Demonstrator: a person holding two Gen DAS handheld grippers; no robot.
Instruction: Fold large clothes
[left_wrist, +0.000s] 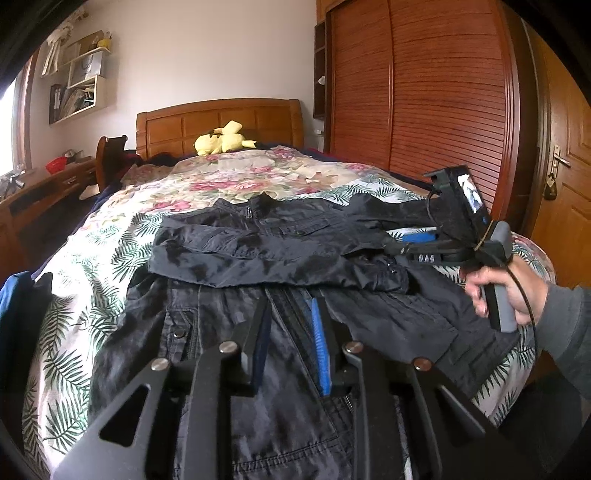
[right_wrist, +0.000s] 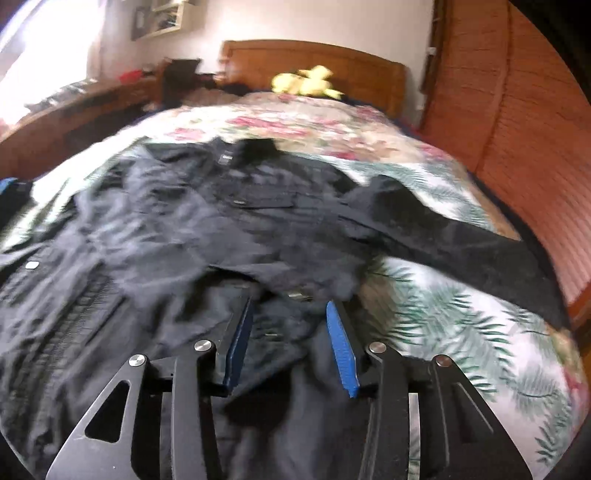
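While no label or writing can be read anywhere, one black jacket (left_wrist: 258, 251) lies spread on the floral bedspread (left_wrist: 92, 266), partly folded. Two grippers are in view. On the left gripper (left_wrist: 290, 325) the jaws stand narrowly apart over the jacket's front; whether they pinch cloth I cannot tell. On the right gripper (right_wrist: 290, 332) the jaws stand open above its hem, gripping nothing. One yellow plush toy (left_wrist: 221, 140) sits by the headboard (left_wrist: 221, 118).

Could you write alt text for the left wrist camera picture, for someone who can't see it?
A dark jacket lies partly folded on a floral bedspread, the left gripper over its lower part. At right, a hand holds the right gripper over a sleeve.
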